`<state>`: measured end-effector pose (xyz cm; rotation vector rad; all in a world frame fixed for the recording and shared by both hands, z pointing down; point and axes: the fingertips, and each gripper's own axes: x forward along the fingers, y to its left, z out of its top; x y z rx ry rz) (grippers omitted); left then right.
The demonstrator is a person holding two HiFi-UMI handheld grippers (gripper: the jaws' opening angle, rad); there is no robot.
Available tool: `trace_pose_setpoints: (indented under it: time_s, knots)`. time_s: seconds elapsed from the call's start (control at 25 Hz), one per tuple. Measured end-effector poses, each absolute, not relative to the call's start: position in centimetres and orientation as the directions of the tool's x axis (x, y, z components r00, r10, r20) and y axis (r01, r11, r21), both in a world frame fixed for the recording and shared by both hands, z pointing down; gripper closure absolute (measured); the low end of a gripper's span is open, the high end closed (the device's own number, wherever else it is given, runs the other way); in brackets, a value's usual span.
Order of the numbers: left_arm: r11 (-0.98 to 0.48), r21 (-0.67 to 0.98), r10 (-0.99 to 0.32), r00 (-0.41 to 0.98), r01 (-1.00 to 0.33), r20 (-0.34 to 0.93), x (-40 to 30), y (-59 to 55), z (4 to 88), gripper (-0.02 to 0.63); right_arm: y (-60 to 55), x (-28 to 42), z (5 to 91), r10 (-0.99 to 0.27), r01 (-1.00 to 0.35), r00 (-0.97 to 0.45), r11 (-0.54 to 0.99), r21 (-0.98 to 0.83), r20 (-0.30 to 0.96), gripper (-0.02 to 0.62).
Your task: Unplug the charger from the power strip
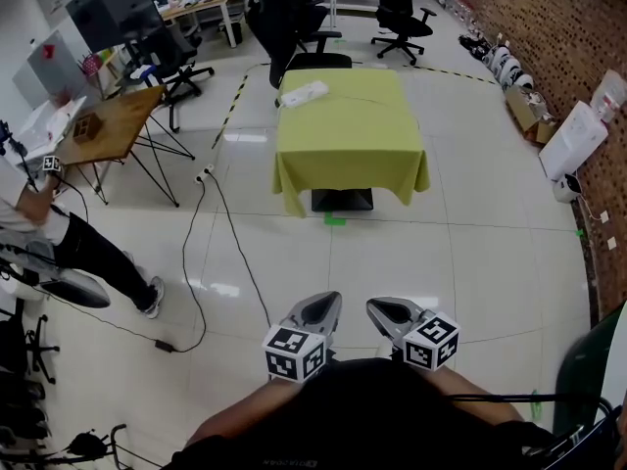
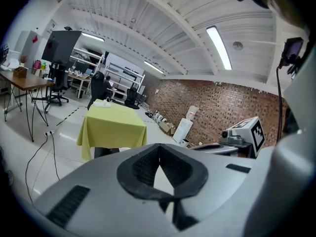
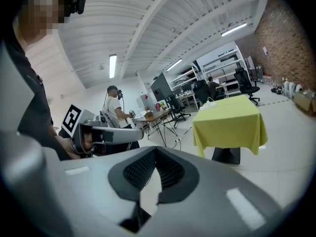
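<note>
My left tool (image 1: 326,302) and right tool (image 1: 378,307) both pressed together, empty, close to my body. Power strip (image 1: 305,93) well ahead, on yellow bench (image 1: 353,135), far-left corner; charger probably there, too small to tell.

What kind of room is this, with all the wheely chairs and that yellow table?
It looks like a workshop or lab office. There are rolling office chairs, a wooden desk with things on it, and a big dark screen on a stand, all in one large open room.
</note>
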<state>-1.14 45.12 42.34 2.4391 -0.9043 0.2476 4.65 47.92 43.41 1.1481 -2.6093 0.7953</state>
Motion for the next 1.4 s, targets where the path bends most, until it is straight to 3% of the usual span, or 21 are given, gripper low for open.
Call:
trace_pose_setpoints:
  time_s: [0.52, 1.04, 1.4]
  knots:
    - [-0.592, 0.447, -0.595, 0.738, -0.671, 0.318, -10.1, 44.0, 42.2, 0.600, 47.1, -2.9, 42.9, -0.625, -0.728, -0.685, 0.569, -0.383, 0.374, 0.592]
    - [-0.617, 0.483, -0.541, 0.780, -0.622, 0.314, -9.7, 43.0, 43.1, 0.600, 46.1, -3.2, 43.3, -0.639, -0.762, -0.648, 0.533, -0.367, 0.415, 0.592]
    - [-0.553, 0.447, -0.611, 0.707, -0.703, 0.356, -10.0, 37.4, 43.5, 0.600, 39.9, -2.7, 43.9, -0.593, -0.700, -0.714, 0.584, -0.412, 0.372, 0.592]
